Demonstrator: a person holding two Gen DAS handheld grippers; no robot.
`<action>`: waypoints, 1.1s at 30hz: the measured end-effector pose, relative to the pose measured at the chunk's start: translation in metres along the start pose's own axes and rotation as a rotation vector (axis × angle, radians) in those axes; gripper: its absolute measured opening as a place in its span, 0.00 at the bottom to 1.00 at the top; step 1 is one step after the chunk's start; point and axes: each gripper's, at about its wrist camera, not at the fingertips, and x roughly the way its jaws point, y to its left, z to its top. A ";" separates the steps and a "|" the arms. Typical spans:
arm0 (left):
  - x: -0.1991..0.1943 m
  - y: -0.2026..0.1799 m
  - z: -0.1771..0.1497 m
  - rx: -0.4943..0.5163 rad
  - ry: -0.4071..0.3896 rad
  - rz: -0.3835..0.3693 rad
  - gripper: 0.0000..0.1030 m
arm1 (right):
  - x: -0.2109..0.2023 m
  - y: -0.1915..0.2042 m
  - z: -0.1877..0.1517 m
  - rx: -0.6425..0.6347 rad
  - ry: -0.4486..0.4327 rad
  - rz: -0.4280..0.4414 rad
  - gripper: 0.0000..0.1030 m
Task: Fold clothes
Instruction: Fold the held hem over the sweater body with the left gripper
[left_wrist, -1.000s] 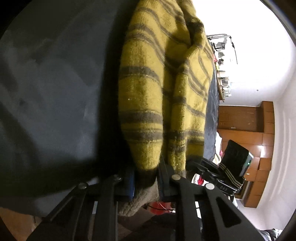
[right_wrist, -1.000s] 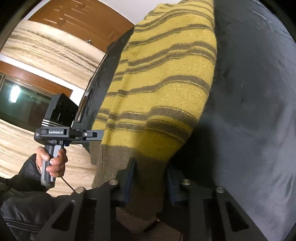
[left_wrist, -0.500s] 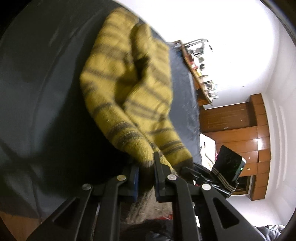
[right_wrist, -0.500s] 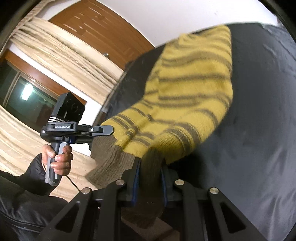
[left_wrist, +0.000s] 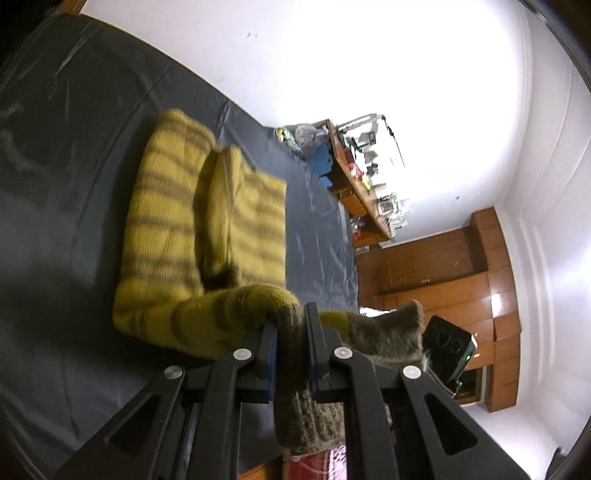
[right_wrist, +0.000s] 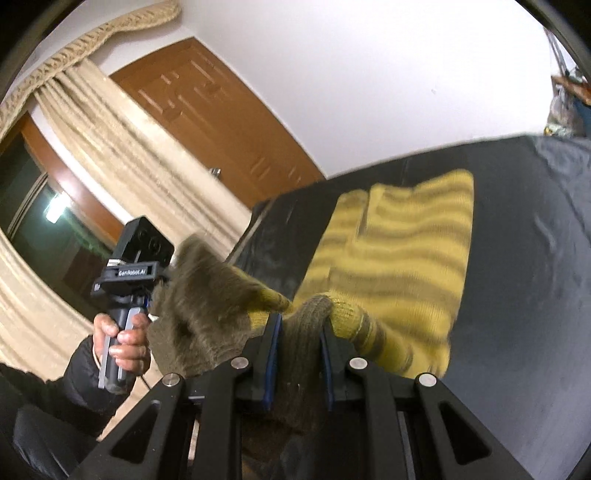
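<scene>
White walls (left_wrist: 369, 55); a wooden door (right_wrist: 221, 122) beside cream curtains (right_wrist: 122, 155); a cluttered wooden shelf (left_wrist: 365, 192); a dark window (right_wrist: 33, 206).

sweater (left_wrist: 166, 229) motion-blurred in both views, stripes smeared; brown hem (left_wrist: 295, 369) pinched between left gripper (left_wrist: 291, 332) fingers, the clamped part hidden; same at right gripper (right_wrist: 298, 332), fabric under the pads not visible; hem (right_wrist: 199, 306) covers the front of the left gripper in right view; shelf (left_wrist: 369, 177) clutter too small and overexposed to identify; bed (left_wrist: 74, 147) cut by frame edge; person's body cropped bottom left
</scene>
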 end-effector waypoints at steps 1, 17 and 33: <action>0.004 0.002 0.012 -0.010 -0.005 -0.005 0.14 | 0.004 -0.002 0.010 0.003 -0.010 -0.010 0.20; 0.086 0.084 0.148 -0.192 0.024 0.034 0.14 | 0.116 -0.083 0.117 0.152 -0.005 -0.180 0.20; 0.136 0.121 0.169 -0.300 0.123 -0.008 0.36 | 0.146 -0.124 0.106 0.477 -0.057 -0.177 0.22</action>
